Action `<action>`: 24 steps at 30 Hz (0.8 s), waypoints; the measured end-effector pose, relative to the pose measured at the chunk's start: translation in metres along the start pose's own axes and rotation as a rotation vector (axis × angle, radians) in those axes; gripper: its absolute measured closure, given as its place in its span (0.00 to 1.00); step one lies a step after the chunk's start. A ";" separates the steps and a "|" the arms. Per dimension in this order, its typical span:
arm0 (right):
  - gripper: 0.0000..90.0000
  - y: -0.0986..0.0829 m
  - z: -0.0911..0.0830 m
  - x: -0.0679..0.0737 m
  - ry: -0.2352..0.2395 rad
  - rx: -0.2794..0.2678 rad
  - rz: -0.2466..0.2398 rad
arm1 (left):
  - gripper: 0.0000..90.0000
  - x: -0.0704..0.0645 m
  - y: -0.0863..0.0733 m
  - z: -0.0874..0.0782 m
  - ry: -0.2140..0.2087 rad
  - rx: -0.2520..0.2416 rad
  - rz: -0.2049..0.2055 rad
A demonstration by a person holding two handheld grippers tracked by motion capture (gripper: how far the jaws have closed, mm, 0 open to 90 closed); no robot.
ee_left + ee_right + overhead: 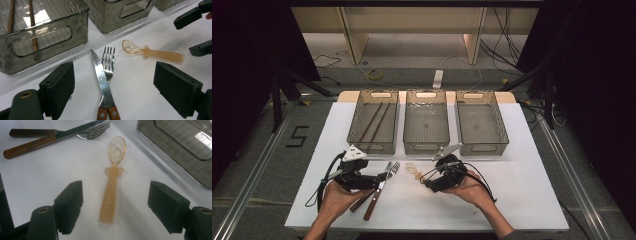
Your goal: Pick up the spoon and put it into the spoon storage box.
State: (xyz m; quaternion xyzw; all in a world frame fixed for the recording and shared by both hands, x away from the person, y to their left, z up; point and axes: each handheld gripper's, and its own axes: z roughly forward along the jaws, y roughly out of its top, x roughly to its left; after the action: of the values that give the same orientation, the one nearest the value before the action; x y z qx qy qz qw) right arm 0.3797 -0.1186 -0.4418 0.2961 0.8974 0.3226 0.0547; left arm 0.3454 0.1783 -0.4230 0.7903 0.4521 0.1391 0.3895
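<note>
Your right gripper has its jaws spread wide, one on each side of the orange spoon's handle, without touching it. The spoon lies flat on the white table, near the middle of the table and just in front of the centre bin. Your left gripper is also spread apart, straddling the knife, which lies across the fork. Two chopsticks rest in the left bin.

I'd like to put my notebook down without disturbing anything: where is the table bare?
The table is bare right of the right gripper and along its near edge. The middle bin and right bin look empty. It is crowded around the knife, fork and spoon.
</note>
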 end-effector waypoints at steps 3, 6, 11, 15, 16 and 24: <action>0.34 0.003 0.004 0.000 -0.013 0.012 -0.011 | 0.19 -0.001 0.000 0.000 -0.004 0.004 0.009; 0.38 0.005 0.009 0.001 -0.010 0.042 -0.012 | 0.19 -0.002 -0.001 0.000 -0.008 0.002 0.013; 0.46 0.005 0.018 0.002 0.000 0.108 -0.020 | 0.18 -0.002 -0.001 -0.001 -0.012 0.003 0.016; 0.51 0.004 0.022 0.003 -0.006 0.134 -0.039 | 0.17 -0.002 -0.001 -0.001 -0.012 -0.001 0.011; 0.52 0.004 0.023 0.003 -0.004 0.139 -0.040 | 0.17 -0.002 -0.002 -0.001 -0.011 -0.001 0.010; 0.63 0.002 0.029 0.005 0.009 0.182 -0.047 | 0.17 -0.001 -0.002 -0.002 -0.014 -0.007 0.005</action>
State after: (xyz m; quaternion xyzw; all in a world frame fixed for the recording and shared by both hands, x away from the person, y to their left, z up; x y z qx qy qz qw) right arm 0.3851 -0.0985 -0.4629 0.2771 0.9300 0.2396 0.0310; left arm 0.3427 0.1785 -0.4228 0.7909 0.4470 0.1361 0.3950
